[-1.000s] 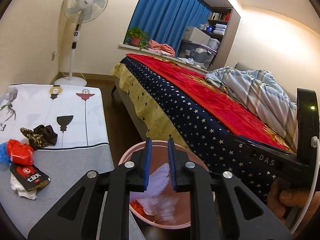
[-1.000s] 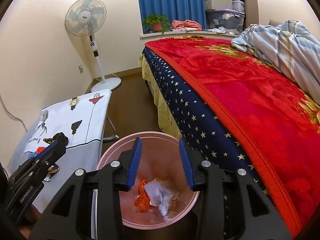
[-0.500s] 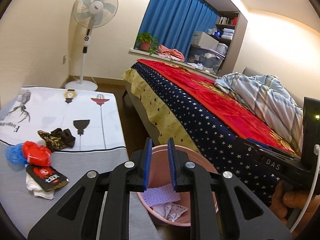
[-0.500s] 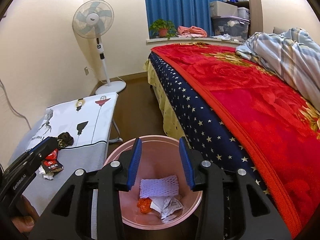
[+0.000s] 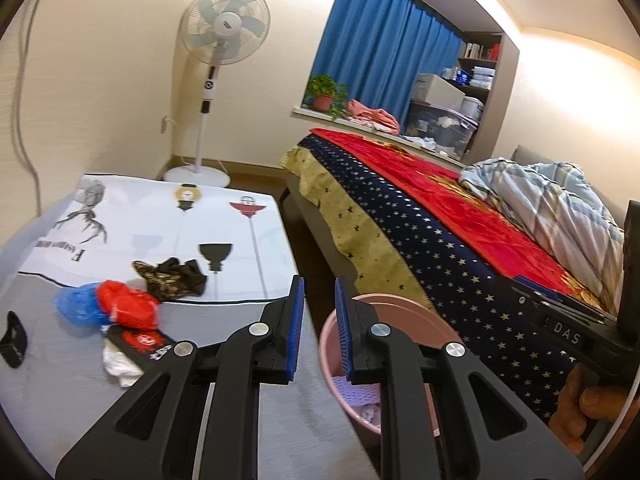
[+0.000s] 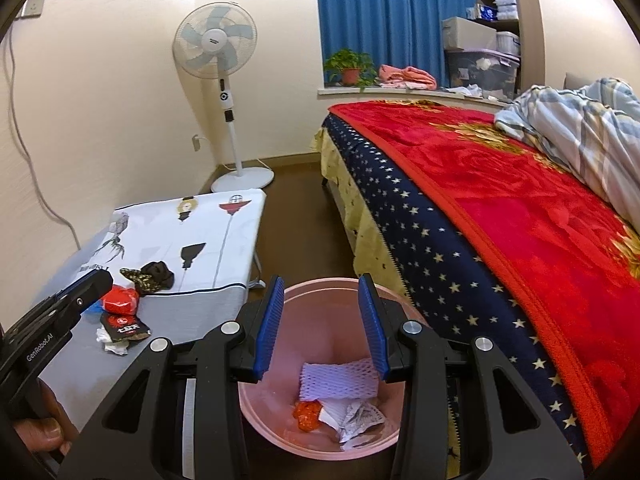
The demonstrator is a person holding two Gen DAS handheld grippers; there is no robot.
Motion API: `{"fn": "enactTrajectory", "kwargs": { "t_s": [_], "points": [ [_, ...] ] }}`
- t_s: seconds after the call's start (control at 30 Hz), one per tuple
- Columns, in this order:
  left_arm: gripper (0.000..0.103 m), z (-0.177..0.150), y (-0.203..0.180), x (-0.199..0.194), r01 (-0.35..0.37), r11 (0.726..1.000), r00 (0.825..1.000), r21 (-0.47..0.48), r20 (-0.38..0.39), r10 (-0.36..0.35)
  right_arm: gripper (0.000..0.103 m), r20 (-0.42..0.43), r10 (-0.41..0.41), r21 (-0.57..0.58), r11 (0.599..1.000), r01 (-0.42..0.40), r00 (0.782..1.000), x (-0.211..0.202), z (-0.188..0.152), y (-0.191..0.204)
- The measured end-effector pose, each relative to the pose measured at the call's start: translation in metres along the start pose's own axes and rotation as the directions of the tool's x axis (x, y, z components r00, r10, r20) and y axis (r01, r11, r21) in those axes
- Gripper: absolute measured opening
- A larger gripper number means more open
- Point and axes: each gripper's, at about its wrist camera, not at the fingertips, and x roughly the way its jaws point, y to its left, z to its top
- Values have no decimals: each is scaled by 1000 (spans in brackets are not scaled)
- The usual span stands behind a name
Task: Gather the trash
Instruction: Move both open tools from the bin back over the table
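Note:
A pink bin (image 6: pixel 320 364) stands on the floor between table and bed, holding a white foam net (image 6: pixel 340 380), crumpled paper (image 6: pixel 356 420) and an orange scrap (image 6: pixel 306 416). It also shows in the left wrist view (image 5: pixel 400 320). On the table lie a red wrapper (image 5: pixel 128 306), a blue bag (image 5: pixel 78 308), a black snack packet (image 5: pixel 138 342), white paper (image 5: pixel 120 366) and a dark crumpled wrapper (image 5: pixel 172 276). My left gripper (image 5: pixel 318 330) is open and empty at the table's right edge. My right gripper (image 6: pixel 322 326) is open and empty above the bin.
The table (image 5: pixel 152 224) has a white printed cloth; a black item (image 5: pixel 14 340) lies at its left edge. A bed (image 6: pixel 500 220) with a red blanket fills the right. A standing fan (image 5: pixel 220 60) is at the far wall.
The left gripper has swung left from over the bin toward the table trash. A white foam net now lies in the bin. The right gripper stays over the bin.

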Motion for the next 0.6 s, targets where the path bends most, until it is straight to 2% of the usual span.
{"fn": "enactTrajectory", "kwargs": {
  "t_s": [0.37, 0.6],
  "points": [
    [16, -3, 37, -18, -128, 991, 992, -26, 16, 128, 40, 20, 100, -56, 994, -99, 995, 4, 1, 42],
    [17, -7, 72, -20, -252, 963, 967, -94, 1, 253, 40, -10, 175, -33, 984, -175, 985, 22, 0, 65]
  ]
}}
